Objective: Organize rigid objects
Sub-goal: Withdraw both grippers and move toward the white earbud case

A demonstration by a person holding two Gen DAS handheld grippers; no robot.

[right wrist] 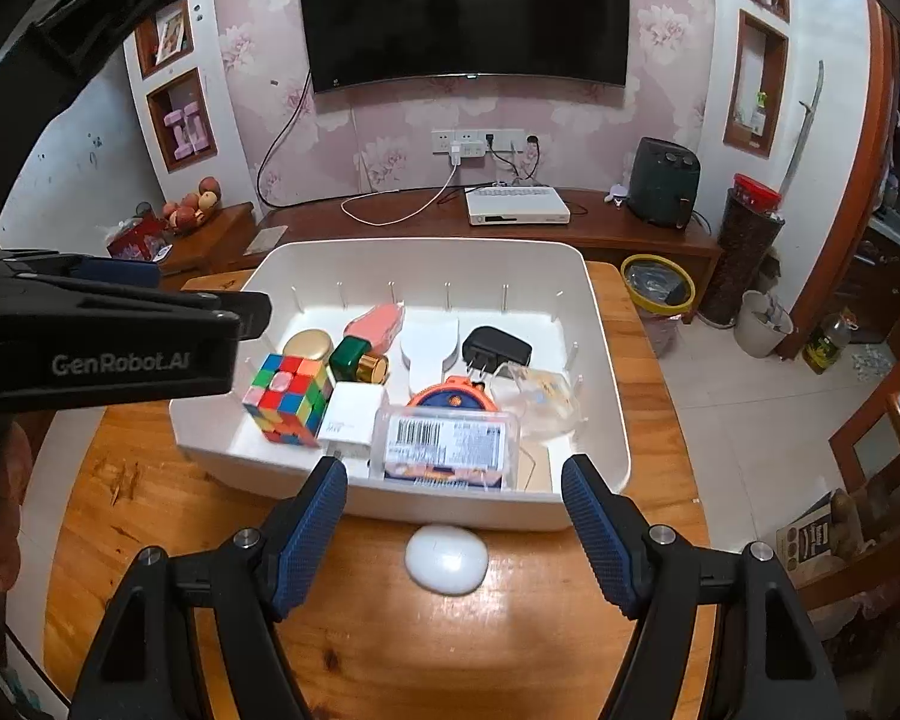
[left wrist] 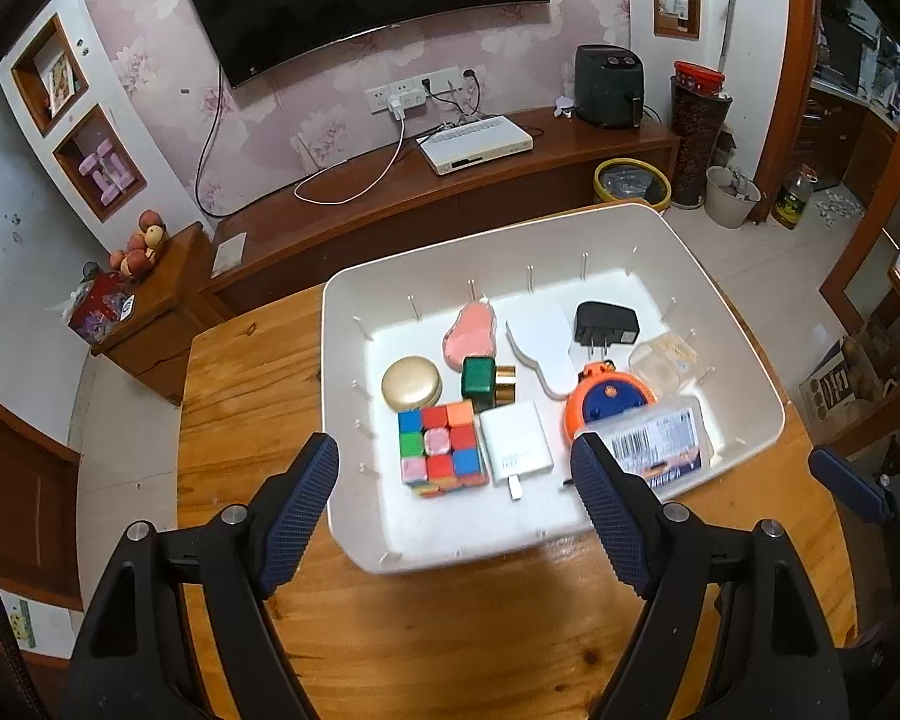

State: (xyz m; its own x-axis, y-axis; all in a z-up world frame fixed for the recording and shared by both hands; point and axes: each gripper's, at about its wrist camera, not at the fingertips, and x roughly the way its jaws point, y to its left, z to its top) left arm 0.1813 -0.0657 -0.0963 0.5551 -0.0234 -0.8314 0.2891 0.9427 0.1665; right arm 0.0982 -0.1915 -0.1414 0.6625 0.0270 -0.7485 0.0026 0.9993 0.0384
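A white bin (left wrist: 744,372) (right wrist: 609,396) stands on a wooden table (left wrist: 258,372) (right wrist: 150,516). In it lie a colour cube (left wrist: 441,447) (right wrist: 288,399), a gold round tin (left wrist: 411,383), a green box (left wrist: 479,377), a pink piece (left wrist: 471,333), a black plug adapter (left wrist: 606,324) (right wrist: 497,348), a white charger (left wrist: 515,443) (right wrist: 354,414), an orange round item (left wrist: 606,399) and a clear barcoded case (left wrist: 660,441) (right wrist: 447,441). A white oval case (right wrist: 447,558) rests on the table before the bin. My left gripper (left wrist: 456,507) hangs open over the bin's near edge. My right gripper (right wrist: 455,531) is open above the oval case.
The left gripper's body (right wrist: 108,336) fills the left of the right wrist view. Behind the table runs a low wooden cabinet (left wrist: 510,180) with a white set-top box (left wrist: 477,144) and a dark appliance (left wrist: 609,84). Bins (left wrist: 630,183) stand on the tiled floor to the right.
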